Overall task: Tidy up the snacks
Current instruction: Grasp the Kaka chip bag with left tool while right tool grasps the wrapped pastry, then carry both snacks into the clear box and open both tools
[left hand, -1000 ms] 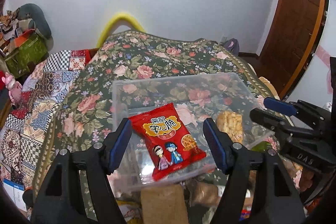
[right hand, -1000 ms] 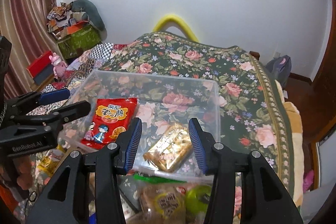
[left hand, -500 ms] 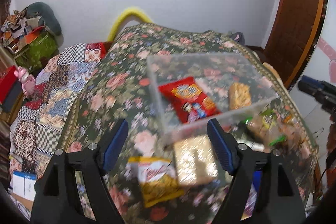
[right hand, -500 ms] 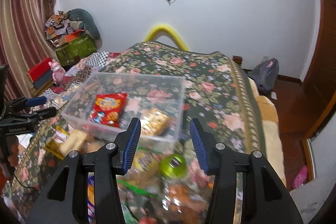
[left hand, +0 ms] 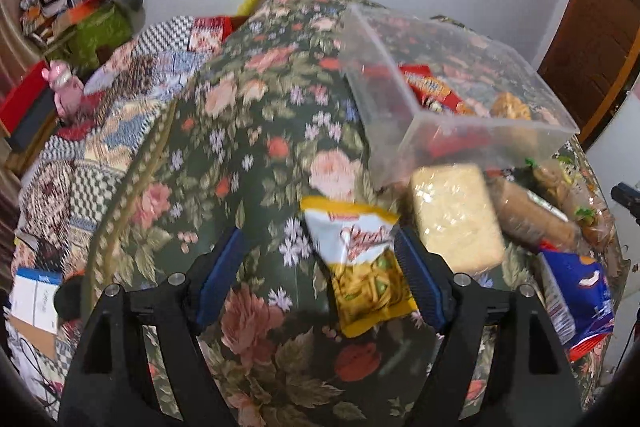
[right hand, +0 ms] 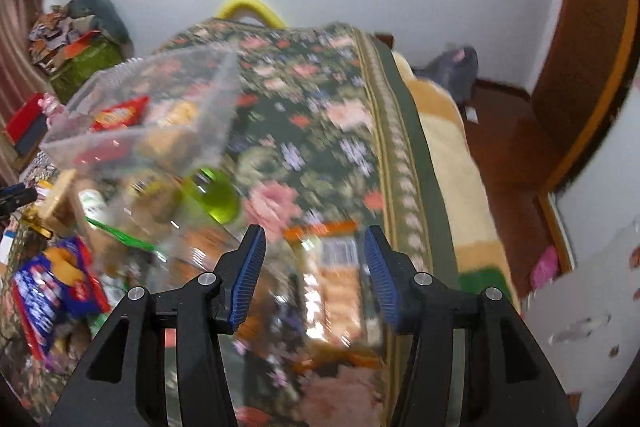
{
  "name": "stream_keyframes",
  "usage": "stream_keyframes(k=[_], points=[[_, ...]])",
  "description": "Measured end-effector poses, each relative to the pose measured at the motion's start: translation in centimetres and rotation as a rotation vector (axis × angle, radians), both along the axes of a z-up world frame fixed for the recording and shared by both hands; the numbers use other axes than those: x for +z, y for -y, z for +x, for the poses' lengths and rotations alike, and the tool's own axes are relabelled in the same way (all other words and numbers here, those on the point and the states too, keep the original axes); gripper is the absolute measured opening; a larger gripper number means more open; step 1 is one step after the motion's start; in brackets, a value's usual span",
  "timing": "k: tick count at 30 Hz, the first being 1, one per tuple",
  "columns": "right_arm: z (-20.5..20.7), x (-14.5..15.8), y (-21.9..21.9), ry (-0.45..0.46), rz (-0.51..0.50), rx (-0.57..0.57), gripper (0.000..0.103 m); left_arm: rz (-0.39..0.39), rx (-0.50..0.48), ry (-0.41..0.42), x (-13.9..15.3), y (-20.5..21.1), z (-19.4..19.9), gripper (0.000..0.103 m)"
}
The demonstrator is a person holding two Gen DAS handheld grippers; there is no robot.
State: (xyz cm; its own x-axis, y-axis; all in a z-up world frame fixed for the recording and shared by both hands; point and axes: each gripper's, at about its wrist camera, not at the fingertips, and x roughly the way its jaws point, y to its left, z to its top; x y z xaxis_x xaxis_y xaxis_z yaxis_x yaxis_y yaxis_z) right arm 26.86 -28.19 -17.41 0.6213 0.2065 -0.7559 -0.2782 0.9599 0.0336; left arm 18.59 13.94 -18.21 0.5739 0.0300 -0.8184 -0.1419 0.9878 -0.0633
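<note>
Both my grippers have drawn back from the clear bin (left hand: pixel 460 99) toward the loose snacks at the bed's near edge. On my left gripper (left hand: pixel 320 279) the jaws stand apart and empty, a yellow-and-white chip bag (left hand: pixel 360 263) lying on the floral bedspread (left hand: pixel 248 147) between them. On my right gripper (right hand: pixel 314 267) the jaws, just opening, hang apart over a blurred orange cracker pack (right hand: pixel 340 287), gripping nothing. A red packet (left hand: pixel 432 87) lies in the bin.

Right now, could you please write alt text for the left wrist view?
The left hand-held gripper, open, hangs over a yellow-and-white snack bag on a floral bedspread. Behind it, a clear plastic bin holds a red packet; more snacks lie loose beside it.
</note>
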Motion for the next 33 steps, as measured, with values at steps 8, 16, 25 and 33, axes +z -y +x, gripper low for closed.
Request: stream_keyframes(k=[8, 16, 25, 33], points=[[0.4, -3.5, 1.4, -0.100, -0.008, -0.028, 0.048, -0.015, -0.028, -0.019, -1.9, 1.2, 0.5, 0.071], [0.2, -4.4, 0.3, -0.089, -0.035, 0.004, 0.047, 0.030, -0.054, -0.015, -2.9, 2.5, 1.1, 0.045], [-0.4, -3.8, -0.5, -0.058, -0.043, 0.018, 0.032, 0.001, -0.044, 0.006, -2.1, 2.1, 0.0, 0.041], [-0.8, -0.4, -0.6, 0.016, -0.005, 0.017, 0.032, -0.005, -0.037, 0.064, 0.9, 1.9, -1.1, 0.041]])
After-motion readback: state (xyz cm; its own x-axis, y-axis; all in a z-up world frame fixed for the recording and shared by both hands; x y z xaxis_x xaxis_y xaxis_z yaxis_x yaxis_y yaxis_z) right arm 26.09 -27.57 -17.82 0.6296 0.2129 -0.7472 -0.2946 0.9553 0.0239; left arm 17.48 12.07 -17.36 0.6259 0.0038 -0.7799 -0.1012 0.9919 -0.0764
